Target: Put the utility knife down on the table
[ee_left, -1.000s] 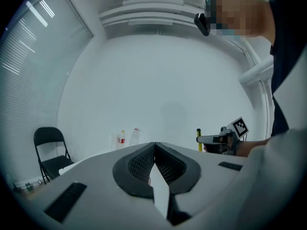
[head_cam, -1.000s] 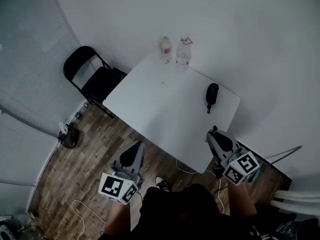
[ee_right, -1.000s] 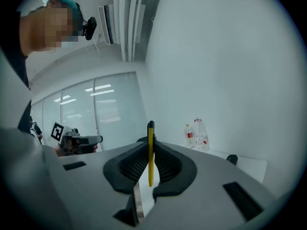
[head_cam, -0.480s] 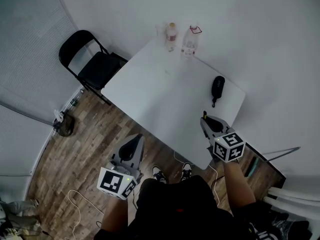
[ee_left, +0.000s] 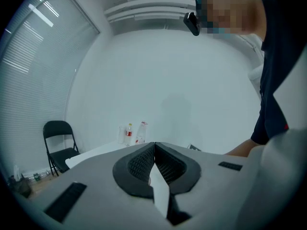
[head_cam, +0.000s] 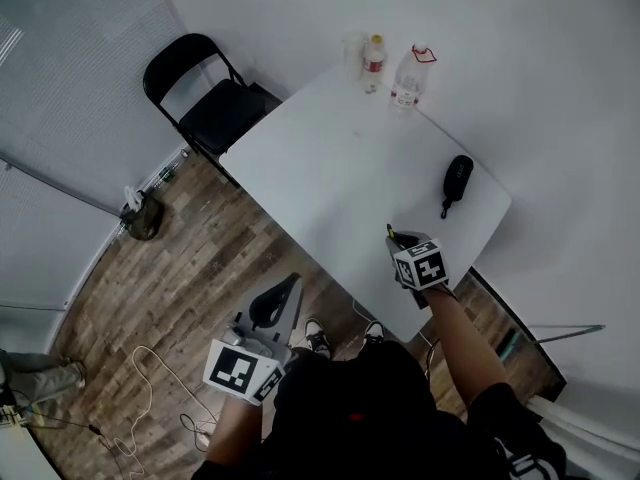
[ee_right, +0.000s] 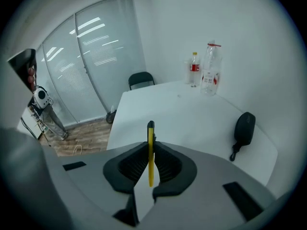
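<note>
A thin yellow utility knife (ee_right: 150, 150) with a black tip is clamped edge-on between the pads of my right gripper (ee_right: 150, 147). From the head view, that right gripper (head_cam: 397, 245) tilts down over the near right part of the white table (head_cam: 330, 178), and the knife (head_cam: 391, 236) sticks out ahead of it just above the tabletop. My left gripper (head_cam: 286, 290) hangs over the wooden floor in front of the table. In the left gripper view, its jaws (ee_left: 154, 150) are shut with nothing between them.
A black pouch with a strap (head_cam: 456, 180) lies on the table's right side. Two bottles (head_cam: 405, 76) and a cup stand at the far corner. A black folding chair (head_cam: 205, 103) stands left of the table. Cables lie on the floor (head_cam: 150, 388).
My right gripper has dropped and tipped downward, moving from beside the table's near edge to over the tabletop with the knife. The left gripper has sunk slightly.
</note>
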Tool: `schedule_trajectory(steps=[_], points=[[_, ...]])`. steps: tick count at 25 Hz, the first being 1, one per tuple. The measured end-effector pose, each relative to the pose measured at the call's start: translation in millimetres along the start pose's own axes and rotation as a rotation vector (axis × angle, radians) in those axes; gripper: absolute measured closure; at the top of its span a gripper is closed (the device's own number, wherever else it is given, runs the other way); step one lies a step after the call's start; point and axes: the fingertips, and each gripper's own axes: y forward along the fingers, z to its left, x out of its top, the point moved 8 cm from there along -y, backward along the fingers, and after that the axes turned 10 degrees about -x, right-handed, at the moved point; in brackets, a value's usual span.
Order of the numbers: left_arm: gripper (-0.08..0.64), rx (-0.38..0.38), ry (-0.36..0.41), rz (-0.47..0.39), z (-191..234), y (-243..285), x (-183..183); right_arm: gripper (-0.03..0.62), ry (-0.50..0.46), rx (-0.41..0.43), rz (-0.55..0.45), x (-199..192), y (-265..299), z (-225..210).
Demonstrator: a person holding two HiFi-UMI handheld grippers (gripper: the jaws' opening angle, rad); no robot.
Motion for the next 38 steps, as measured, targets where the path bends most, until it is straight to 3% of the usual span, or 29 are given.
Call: schedule_trajectory(steps=[5,12,17,23,26,27,32,38], points=[[0.537,0.051,-0.015,0.017,-4.4,4.7,-6.6,0.541,-0.065,0.049,0.149,-24.1,36.3,-3.2],[0.537,0.076,-0.027,0.02,-7.0,-6.9,-12.0,0.541,-0.161,0.057,0.279,-46.6,63.9,6.5],[0.537,0.098,-0.033,0.021,-3.7,-10.4,-12.7,0.541,-0.207,0.048,0.3,-46.5,71.8,10.9],[0.537,0.094,-0.032,0.027,-2.0,-4.7,-13.9,0.538,-0.194,0.066,0.309,-49.2,76.5,8.0],[0.537,0.083,-0.028,0.023,-2.0,-1.3,-9.4,0.487,-0.178,0.082,0.308,-49.5,74.0,8.2],[0.537,0.079,-0.025,0.02,-1.5,-0.5,-8.1,0.462,-0.171,0.081,0.298,-47.7,72.3,7.8],[0.537,0.064,-0.022,0.001,0.4,0.8,-0.8,0.462,-0.097,0.065,0.139,-19.4,39.1,0.3],[0.537,0.026,0.002,-0.03,-3.2,3.0,11.9,0.548,-0.008,0.045,-0.276,35.1,-52.6,-7.0]])
